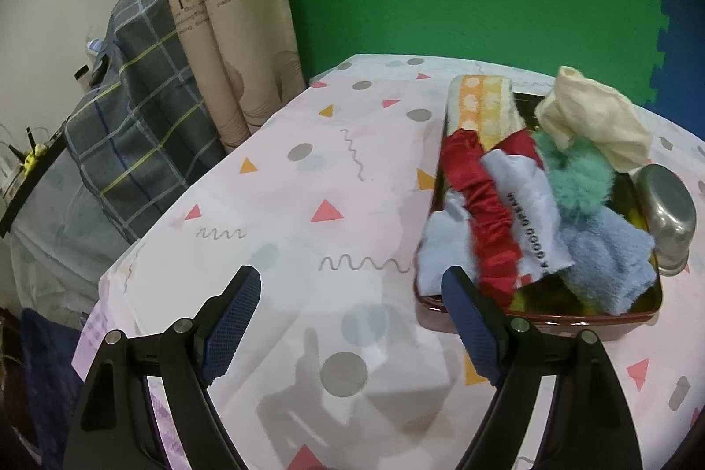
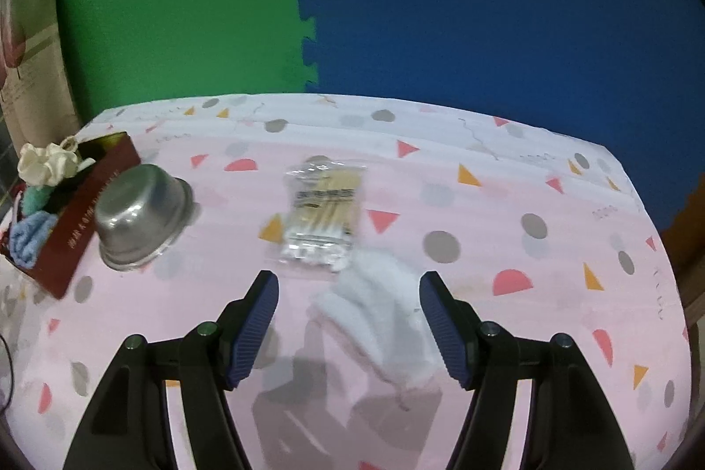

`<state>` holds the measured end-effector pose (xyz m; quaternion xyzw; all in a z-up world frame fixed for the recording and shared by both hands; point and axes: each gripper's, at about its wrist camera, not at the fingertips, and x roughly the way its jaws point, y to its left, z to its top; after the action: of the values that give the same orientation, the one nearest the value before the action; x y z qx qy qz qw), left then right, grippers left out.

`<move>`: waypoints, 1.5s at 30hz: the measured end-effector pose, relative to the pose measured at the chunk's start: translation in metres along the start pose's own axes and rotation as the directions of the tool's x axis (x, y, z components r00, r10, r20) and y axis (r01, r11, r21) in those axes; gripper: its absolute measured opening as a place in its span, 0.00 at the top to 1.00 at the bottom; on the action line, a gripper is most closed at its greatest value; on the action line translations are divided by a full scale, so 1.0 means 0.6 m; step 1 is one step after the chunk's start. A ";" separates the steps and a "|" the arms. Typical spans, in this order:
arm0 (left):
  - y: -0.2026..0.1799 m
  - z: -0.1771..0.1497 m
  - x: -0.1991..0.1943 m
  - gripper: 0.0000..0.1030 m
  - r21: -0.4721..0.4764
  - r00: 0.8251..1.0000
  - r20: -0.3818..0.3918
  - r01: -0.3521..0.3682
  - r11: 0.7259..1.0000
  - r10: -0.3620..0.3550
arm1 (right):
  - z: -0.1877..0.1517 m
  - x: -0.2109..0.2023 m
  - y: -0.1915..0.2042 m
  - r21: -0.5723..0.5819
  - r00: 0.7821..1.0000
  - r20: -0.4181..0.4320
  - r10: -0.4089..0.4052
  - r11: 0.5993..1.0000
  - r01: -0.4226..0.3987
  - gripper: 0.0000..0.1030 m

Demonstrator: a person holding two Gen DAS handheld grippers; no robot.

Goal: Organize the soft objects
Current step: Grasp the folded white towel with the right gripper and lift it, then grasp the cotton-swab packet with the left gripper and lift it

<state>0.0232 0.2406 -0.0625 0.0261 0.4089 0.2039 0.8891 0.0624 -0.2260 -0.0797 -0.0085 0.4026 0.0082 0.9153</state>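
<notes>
Over on the pink patterned tablecloth (image 2: 484,205), a white fluffy cloth (image 2: 379,316) lay loose, crumpled, directly ahead of the right gripper (image 2: 348,324). Its blue-padded jaws stood wide apart above the cloth, nothing pinched between them. Just beyond the cloth sat a clear packet of cotton swabs (image 2: 321,214), its near corner touching or overlapping the cloth's far edge.

Further left, a steel bowl (image 2: 141,214) rested upside down, right against the dark red box (image 2: 83,232). That box was heaped with soft things: a red scrunchie (image 1: 489,214), a pale blue cloth with printed lettering (image 1: 524,214), a teal fuzzy scrunchie (image 1: 577,183), a light blue towel (image 1: 612,267), a cream scrunchie (image 1: 590,117) on top, and an orange-and-yellow dotted cloth (image 1: 480,104) at the far end.

The left gripper (image 1: 348,329) hung beside the box's near corner, jaws likewise spread wide and empty, its right finger (image 1: 471,333) in front of the rim. Behind the table stood green (image 2: 176,7) and blue foam mats (image 2: 506,7).
</notes>
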 end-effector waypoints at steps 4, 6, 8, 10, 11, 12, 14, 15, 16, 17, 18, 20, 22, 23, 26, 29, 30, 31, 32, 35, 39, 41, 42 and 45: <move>-0.014 0.001 -0.016 0.20 0.025 1.000 0.004 0.025 0.999 -0.025 | -0.005 0.017 -0.001 -0.043 1.000 -0.010 0.008 0.999 -0.009 0.34; -0.022 0.004 -0.025 0.20 0.033 0.999 0.004 0.040 0.999 -0.041 | -0.010 0.030 -0.001 -0.070 1.000 -0.026 0.007 0.998 -0.008 0.34; -0.033 0.006 -0.039 0.20 0.044 0.998 0.018 0.057 0.997 -0.058 | -0.016 0.039 -0.002 -0.085 0.999 -0.035 0.005 0.996 -0.007 0.34; -0.052 0.012 -0.055 0.20 0.057 0.996 0.025 0.084 0.995 -0.086 | -0.021 0.052 -0.006 -0.096 0.999 -0.046 -0.003 0.995 -0.001 0.34; -0.059 0.013 -0.059 0.20 0.060 0.995 0.024 0.096 0.994 -0.098 | -0.023 0.056 -0.008 -0.101 0.999 -0.043 -0.003 0.995 -0.001 0.34; -0.070 0.016 -0.065 0.20 0.068 0.993 0.023 0.118 0.991 -0.120 | -0.024 0.058 -0.010 -0.105 0.999 -0.037 -0.004 0.994 0.000 0.34; -0.097 0.020 -0.078 0.20 0.096 0.987 0.029 0.156 0.983 -0.160 | -0.025 0.062 -0.012 -0.113 1.000 -0.023 -0.013 0.994 0.011 0.34; -0.112 0.021 -0.084 0.20 0.111 0.984 0.032 0.169 0.979 -0.173 | -0.024 0.063 -0.012 -0.116 1.000 -0.020 -0.017 0.993 0.015 0.34; -0.131 0.022 -0.089 0.20 0.132 0.981 0.033 0.185 0.974 -0.191 | -0.024 0.065 -0.013 -0.120 1.000 -0.018 -0.026 0.992 0.023 0.34; -0.145 0.024 -0.093 0.20 0.148 0.978 0.032 0.197 0.969 -0.204 | -0.024 0.066 -0.014 -0.120 0.999 -0.017 -0.028 0.992 0.026 0.39; -0.162 0.024 -0.096 0.20 0.166 0.975 0.029 0.211 0.963 -0.219 | -0.024 0.067 -0.016 -0.117 0.999 -0.015 -0.029 0.993 0.027 0.43; -0.198 0.027 -0.103 0.20 0.202 0.967 0.026 0.243 0.949 -0.253 | -0.022 0.067 -0.022 -0.108 0.998 -0.013 -0.056 0.993 0.055 0.57; -0.229 0.027 -0.109 0.20 0.233 0.959 0.020 0.271 0.934 -0.283 | -0.020 0.067 -0.031 -0.091 0.999 -0.008 -0.043 0.995 0.042 0.60; -0.243 0.026 -0.111 0.20 0.244 0.956 0.018 0.279 0.929 -0.292 | -0.019 0.067 -0.036 -0.080 0.999 -0.008 -0.035 0.996 0.034 0.63; -0.289 0.026 -0.118 0.20 0.279 0.942 0.005 0.320 0.905 -0.335 | -0.018 0.066 -0.042 -0.084 0.999 -0.003 -0.048 0.995 0.047 0.72; -0.337 0.027 -0.123 0.20 0.302 0.920 -0.020 0.380 0.874 -0.392 | -0.020 0.058 -0.053 -0.068 0.996 0.019 -0.088 0.994 0.090 0.77; -0.352 0.026 -0.124 0.20 0.306 0.914 -0.029 0.394 0.867 -0.405 | -0.020 0.055 -0.061 -0.053 0.994 0.024 -0.108 0.993 0.109 0.77; -0.362 0.025 -0.125 0.20 0.310 0.910 -0.038 0.403 0.861 -0.413 | -0.021 0.052 -0.073 -0.031 0.991 0.028 -0.134 0.990 0.135 0.78; -0.374 0.023 -0.127 0.20 0.313 0.905 -0.048 0.416 0.854 -0.423 | -0.023 0.050 -0.083 -0.015 0.988 0.029 -0.152 0.988 0.153 0.78; -0.415 0.020 -0.136 0.20 0.327 0.883 -0.070 0.460 0.826 -0.464 | -0.030 0.041 -0.121 0.038 0.976 0.025 -0.217 0.976 0.216 0.78; -0.482 0.018 -0.144 0.20 0.355 0.848 -0.095 0.519 0.778 -0.522 | -0.046 0.033 -0.174 0.140 0.974 0.007 -0.226 0.965 0.223 0.78; -0.509 0.017 -0.143 0.20 0.359 0.831 -0.118 0.547 0.756 -0.544 | -0.051 0.031 -0.189 0.180 0.980 0.006 -0.198 0.964 0.194 0.78; -0.525 0.017 -0.140 0.20 0.359 0.825 -0.131 0.556 0.750 -0.549 | -0.052 0.032 -0.192 0.183 0.981 0.005 -0.194 0.965 0.189 0.78; -0.575 0.015 -0.131 0.20 0.353 0.810 -0.152 0.579 0.734 -0.566 | -0.048 0.043 -0.185 0.155 0.981 -0.012 -0.192 0.969 0.191 0.78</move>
<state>0.1020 -0.1040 -0.0738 0.0688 0.4437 -0.1630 0.8785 0.0609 -0.3376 -0.1174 0.0240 0.3979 -0.1115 0.9103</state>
